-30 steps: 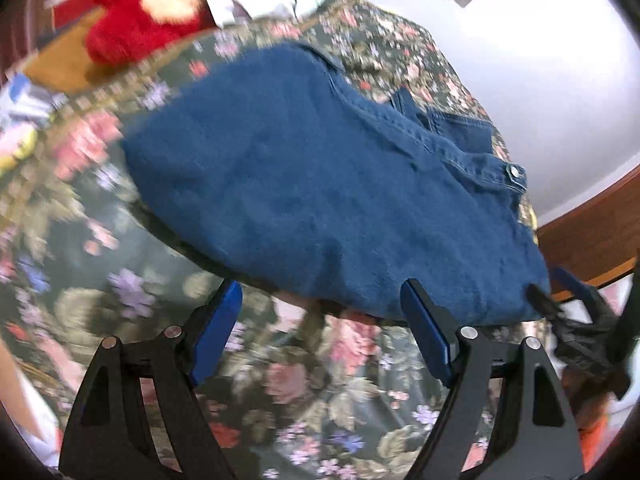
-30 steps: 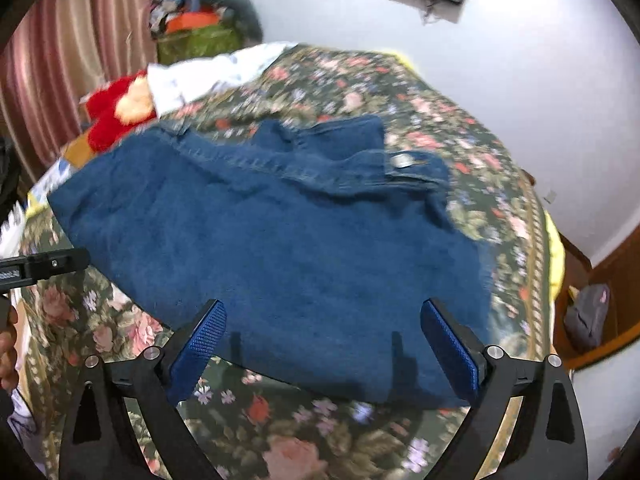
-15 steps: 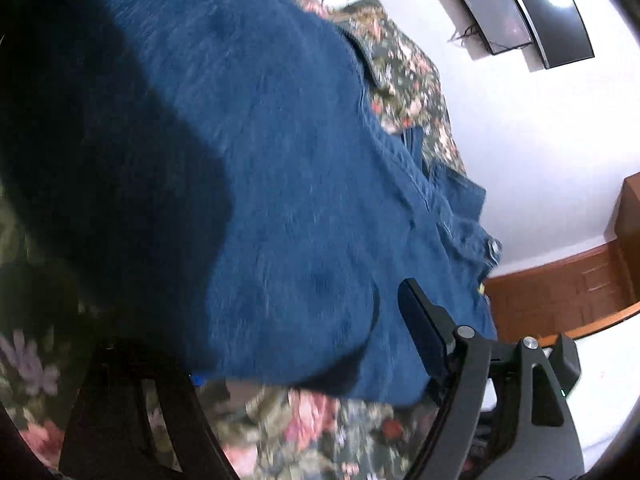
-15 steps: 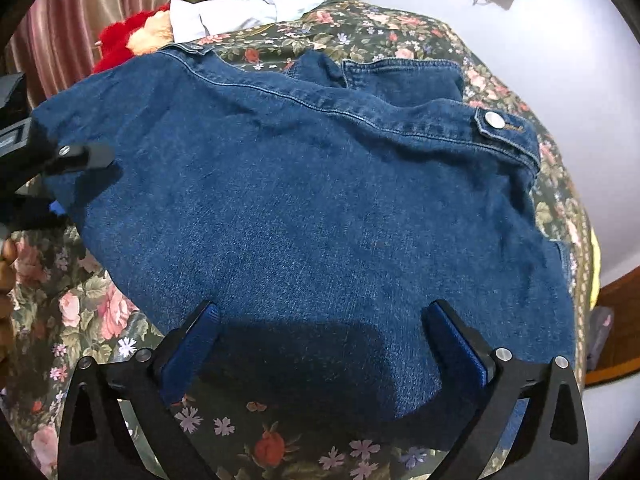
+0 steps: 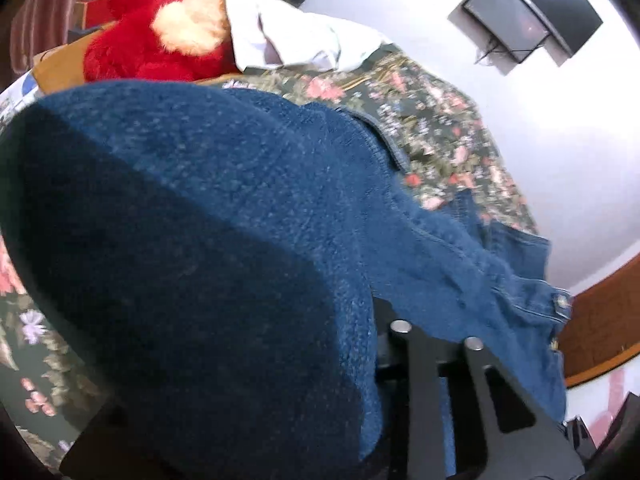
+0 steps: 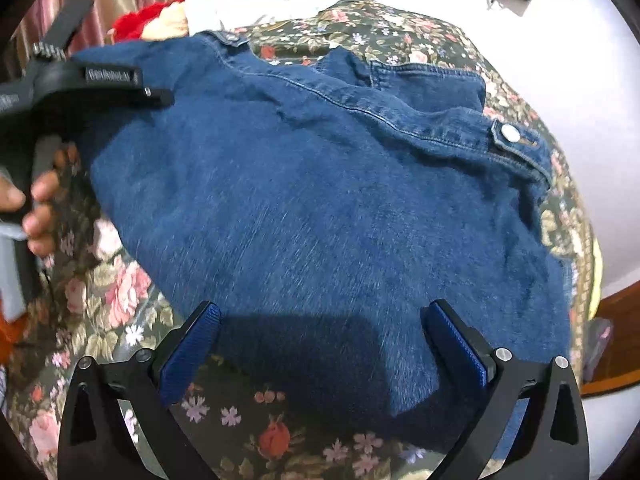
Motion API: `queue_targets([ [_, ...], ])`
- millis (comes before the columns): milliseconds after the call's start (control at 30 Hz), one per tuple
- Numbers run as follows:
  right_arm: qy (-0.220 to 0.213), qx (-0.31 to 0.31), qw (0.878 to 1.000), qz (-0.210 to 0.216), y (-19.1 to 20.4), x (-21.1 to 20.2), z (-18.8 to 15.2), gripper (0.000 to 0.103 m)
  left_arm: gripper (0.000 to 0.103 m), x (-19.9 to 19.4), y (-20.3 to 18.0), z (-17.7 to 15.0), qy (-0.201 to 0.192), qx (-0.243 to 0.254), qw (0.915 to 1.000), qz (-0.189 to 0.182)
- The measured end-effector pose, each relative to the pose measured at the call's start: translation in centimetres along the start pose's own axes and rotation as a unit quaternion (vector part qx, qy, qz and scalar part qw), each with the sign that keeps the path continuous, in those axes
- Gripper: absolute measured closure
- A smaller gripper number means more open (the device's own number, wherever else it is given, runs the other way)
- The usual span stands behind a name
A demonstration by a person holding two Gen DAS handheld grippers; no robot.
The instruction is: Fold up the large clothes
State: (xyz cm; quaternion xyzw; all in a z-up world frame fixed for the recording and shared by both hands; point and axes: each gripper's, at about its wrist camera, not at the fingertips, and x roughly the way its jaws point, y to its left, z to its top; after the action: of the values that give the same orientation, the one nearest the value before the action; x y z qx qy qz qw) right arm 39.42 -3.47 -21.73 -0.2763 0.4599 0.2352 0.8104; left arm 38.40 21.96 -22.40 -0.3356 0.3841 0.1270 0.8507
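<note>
1. Denim garment: it lies spread on the floral bed and fills the middle of the right wrist frame, its waistband seam running from upper left to a metal button at right. A second ago its whole near edge lay flat; now the corner at the left of that frame is raised off the bedspread, and in the left wrist frame the cloth bulges up over the lower left and centre, hiding most of my left tool.

2. Left gripper: a second ago its jaws stood wide apart short of the hem. Since then it has gone in on the corner, and its black finger now lies across the raised denim at the upper left of the right wrist frame. From its own camera one finger shows at lower centre, the other is buried under cloth. The jaws look clamped on the corner, which I judge to be the start of a fold.

3. Right gripper: it has moved closer, and its jaws, still wide apart, now straddle the near hem at the bottom of its frame, gripping nothing. I judge it must close before both corners can travel together.

4. Red plush toy and white cloth: unchanged at the far end of the bed, top of both frames.
</note>
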Motion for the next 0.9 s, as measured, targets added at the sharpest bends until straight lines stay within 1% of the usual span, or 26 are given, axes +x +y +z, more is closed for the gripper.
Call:
queue_targets([
  [67, -0.012, -0.004, 1.0, 0.002, 0.2, -1.1, 0.3, 0.0, 0.075, -1.8, -0.4, 0.0, -0.013, 0.014, 0.9998, 0.002],
  [133, -0.037, 0.007, 0.999, -0.001, 0.2, -2.7, 0.9, 0.0, 0.076, -3.6, -0.6, 0.0, -0.024, 0.016, 0.9995, -0.01],
  [200, -0.052, 0.02, 0.998, 0.006, 0.3, -3.5, 1.7, 0.0, 0.076, -5.4, -0.5, 0.1, -0.033, 0.016, 0.999, -0.025],
  [300, -0.062, 0.034, 0.997, 0.016, 1.0, -3.5, 3.4, 0.0, 0.076, -7.5, -0.9, 0.0, -0.052, 0.031, 0.9979, -0.02],
  [367, -0.052, 0.029, 0.998, 0.017, 2.0, -2.2, 4.3, 0.0, 0.076, -8.4, -1.3, -0.1, -0.064, 0.045, 0.9969, -0.013],
  [467, -0.015, 0.017, 0.999, 0.029, 3.9, 1.1, 4.7, 0.0, 0.076, -8.9, -2.1, -0.2, -0.069, 0.063, 0.9956, 0.004],
  [567, 0.012, 0.036, 0.998, 0.053, 4.8, 3.4, 4.3, 0.0, 0.076, -8.9, -2.9, -1.1, -0.069, 0.093, 0.993, 0.024],
  [633, 0.015, 0.044, 0.997, 0.066, 4.3, 3.7, 4.3, 0.0, 0.076, -9.0, -3.9, -1.7, -0.076, 0.116, 0.9897, 0.037],
  [733, 0.021, 0.048, 0.994, 0.094, 3.1, 2.9, 4.2, 0.0, 0.077, -9.5, -5.8, -1.7, -0.081, 0.146, 0.9853, 0.035],
  [833, 0.002, 0.092, 0.991, 0.096, 0.1, 0.6, 3.1, 0.0, 0.077, -10.2, -8.6, -1.7, -0.092, 0.179, 0.9792, 0.027],
  [900, -0.022, 0.123, 0.987, 0.099, -2.4, -1.9, 1.9, 0.0, 0.077, -10.7, -11.0, -1.9, -0.097, 0.201, 0.9745, 0.017],
])
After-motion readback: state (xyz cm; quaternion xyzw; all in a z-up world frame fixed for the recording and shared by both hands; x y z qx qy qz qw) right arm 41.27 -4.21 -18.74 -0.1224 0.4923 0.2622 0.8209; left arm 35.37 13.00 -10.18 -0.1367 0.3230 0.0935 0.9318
